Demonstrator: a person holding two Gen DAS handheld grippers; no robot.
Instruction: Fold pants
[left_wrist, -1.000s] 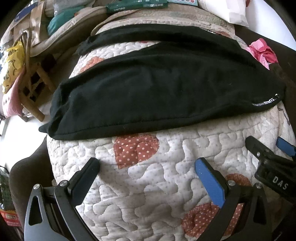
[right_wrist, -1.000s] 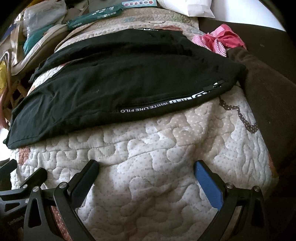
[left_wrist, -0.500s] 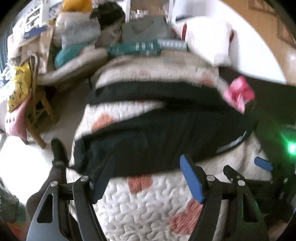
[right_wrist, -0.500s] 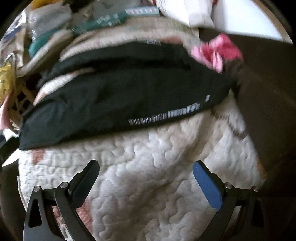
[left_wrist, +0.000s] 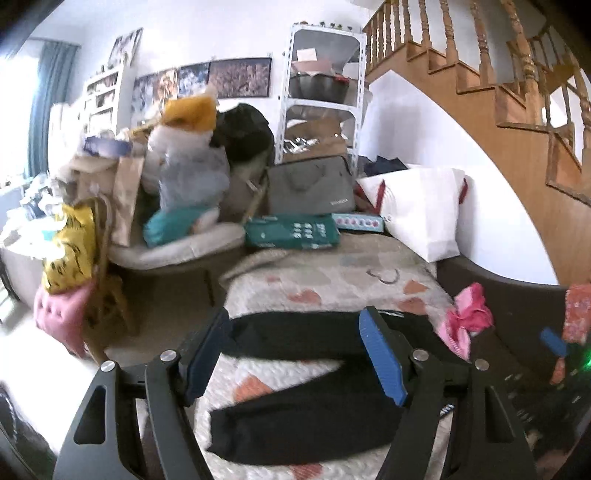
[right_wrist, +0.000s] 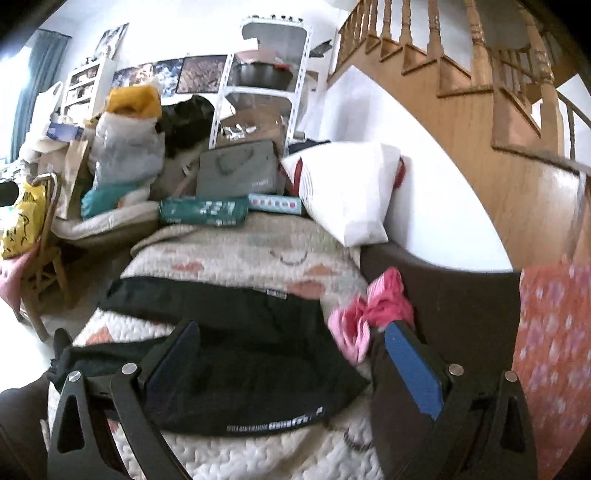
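Observation:
Black pants lie spread flat on a quilted bed cover, legs running left, waist at the right with white lettering along the near side seam. In the right wrist view the pants fill the lower middle. My left gripper is open and empty, raised above the pants. My right gripper is open and empty, raised above the waist end. The right gripper's blue pad also shows at the left wrist view's right edge.
A pink garment lies by the dark sofa arm right of the pants. A white pillow, green box and grey bag sit at the far end. A wooden chair with bags stands left.
Both grippers have lifted and tilted up from close over the quilt; the views now take in the room and staircase. The pants lie as before. Both grippers stay open.

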